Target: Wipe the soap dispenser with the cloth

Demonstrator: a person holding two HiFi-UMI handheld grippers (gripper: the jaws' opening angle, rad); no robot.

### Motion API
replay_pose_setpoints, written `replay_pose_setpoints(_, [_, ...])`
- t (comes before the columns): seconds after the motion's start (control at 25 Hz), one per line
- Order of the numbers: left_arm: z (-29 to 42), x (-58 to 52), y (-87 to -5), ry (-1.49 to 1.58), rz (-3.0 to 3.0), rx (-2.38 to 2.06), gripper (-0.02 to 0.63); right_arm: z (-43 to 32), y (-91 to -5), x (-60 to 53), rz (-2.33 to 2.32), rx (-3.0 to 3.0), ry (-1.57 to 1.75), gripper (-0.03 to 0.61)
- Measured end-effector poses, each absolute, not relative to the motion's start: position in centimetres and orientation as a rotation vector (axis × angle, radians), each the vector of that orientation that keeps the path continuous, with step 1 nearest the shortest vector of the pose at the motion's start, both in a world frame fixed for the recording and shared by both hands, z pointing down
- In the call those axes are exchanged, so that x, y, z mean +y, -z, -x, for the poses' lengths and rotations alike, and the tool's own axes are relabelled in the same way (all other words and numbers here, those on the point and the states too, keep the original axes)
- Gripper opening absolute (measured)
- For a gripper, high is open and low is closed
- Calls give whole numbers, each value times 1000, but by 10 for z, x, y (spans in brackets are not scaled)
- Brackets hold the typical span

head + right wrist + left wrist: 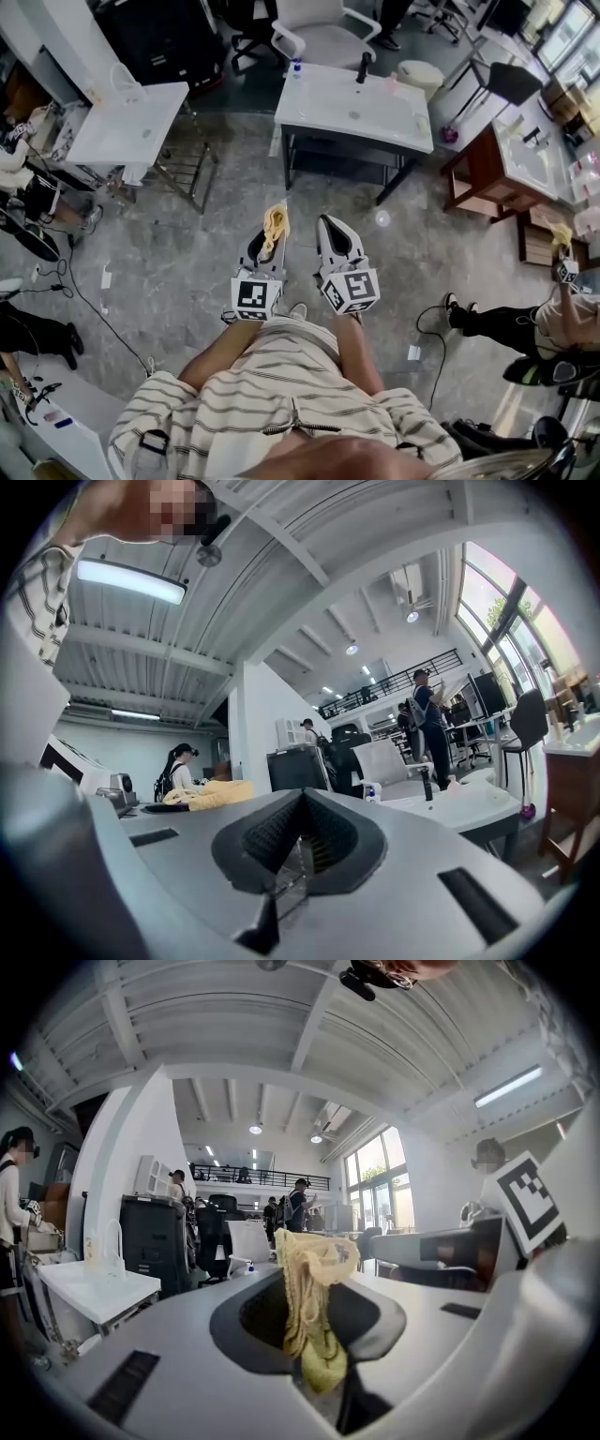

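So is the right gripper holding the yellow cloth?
No, the right gripper is shut on nothing; the yellow cloth is pinched in the left gripper.

Loose-knit yellow cloth [312, 1288], matt grey plastic fingers [159, 1340]

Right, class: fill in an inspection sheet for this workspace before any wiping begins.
Surface: white sink-top table ahead, across grey floor.
Job's things: yellow cloth in the left claw; dark upright item, possibly the soap dispenser, at the table's far edge.
Clutter: small blue-capped bottle and pink item on the table.
Grippers: left claw shut on the cloth; right claw shut, empty.
Cables: loose cables on the floor, left and right.
Surroundings: office chair behind the table; other people nearby.
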State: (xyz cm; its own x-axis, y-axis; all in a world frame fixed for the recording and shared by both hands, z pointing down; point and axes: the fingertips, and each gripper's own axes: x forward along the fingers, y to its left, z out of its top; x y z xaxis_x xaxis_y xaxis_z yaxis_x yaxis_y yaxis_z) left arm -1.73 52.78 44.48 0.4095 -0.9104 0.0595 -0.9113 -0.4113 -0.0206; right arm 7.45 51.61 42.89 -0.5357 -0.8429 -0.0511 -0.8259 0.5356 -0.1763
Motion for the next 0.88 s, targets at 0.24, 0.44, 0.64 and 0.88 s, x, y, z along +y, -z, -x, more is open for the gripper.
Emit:
replay_pose_setpoints(0.24, [24,489,-450,-69,-2634,-1669,78,-62,-437,477,1460,2654,209,-9])
replay_pose_setpoints(0.44, [33,443,-458,-71,-2619,-1662,78,-53,-445,432,1463,2672,224,-9])
replay_pose_setpoints(0.64, [46,366,-454,-39,-2637,-1642,78,-37,-449,362,1491,2674,226,-9])
replay_pose_setpoints(0.88, [59,268,-433,-42,-2683,-1563,78,-22,-430,271,1561,2634,231,-9])
